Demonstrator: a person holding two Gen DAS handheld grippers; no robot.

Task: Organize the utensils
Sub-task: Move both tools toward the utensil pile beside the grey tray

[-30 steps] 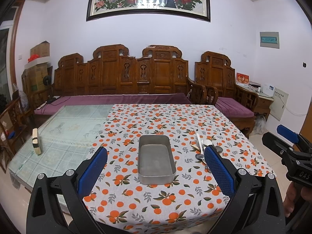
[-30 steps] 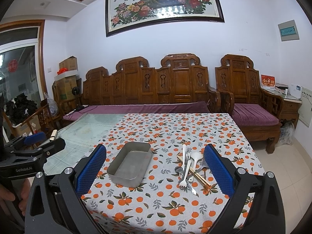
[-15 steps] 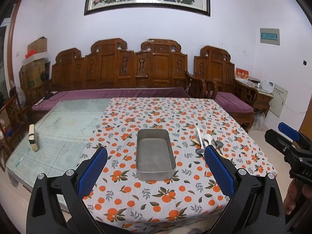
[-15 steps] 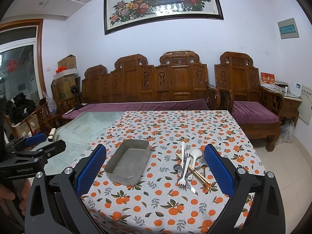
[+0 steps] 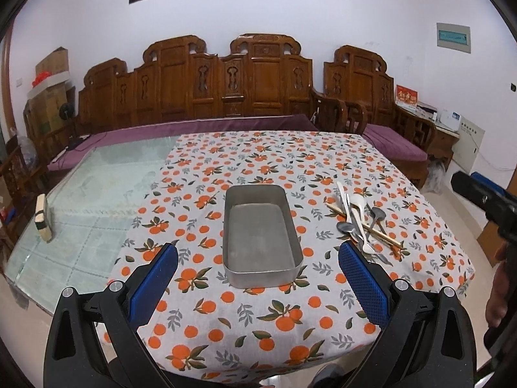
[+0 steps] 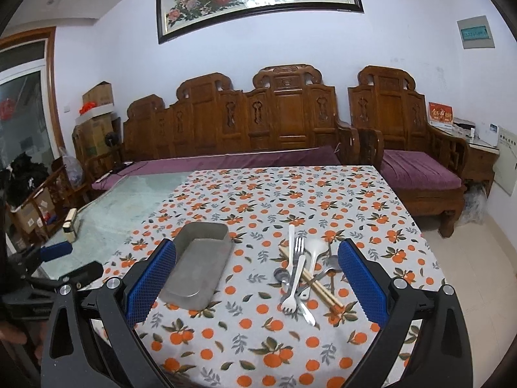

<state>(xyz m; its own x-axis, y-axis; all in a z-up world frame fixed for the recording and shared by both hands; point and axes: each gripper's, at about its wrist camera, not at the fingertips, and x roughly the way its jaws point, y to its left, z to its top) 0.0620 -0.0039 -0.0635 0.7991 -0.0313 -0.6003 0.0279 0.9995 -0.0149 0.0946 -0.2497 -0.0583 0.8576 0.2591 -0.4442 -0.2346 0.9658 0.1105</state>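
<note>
- Left wrist view: left gripper (image 5: pixel 258 278) hangs over the near edge of the bench (image 5: pixel 206 339), jaws spread wide and empty.
- Right gripper (image 6: pixel 257 274) likewise hovers released, holding nothing.
- Metal tray (image 5: pixel 260 234) sits mid-cloth, empty, bare tablecloth (image 5: pixel 258 158) all round it.
- Utensil pile (image 6: pixel 307 274), with a fork, spoons and chopsticks crossed, lies just right of the tray, apart from it and near the right edge.
- Far left, uncovered glass top (image 5: pixel 97 194) carries a small block (image 5: pixel 42 218).
</note>
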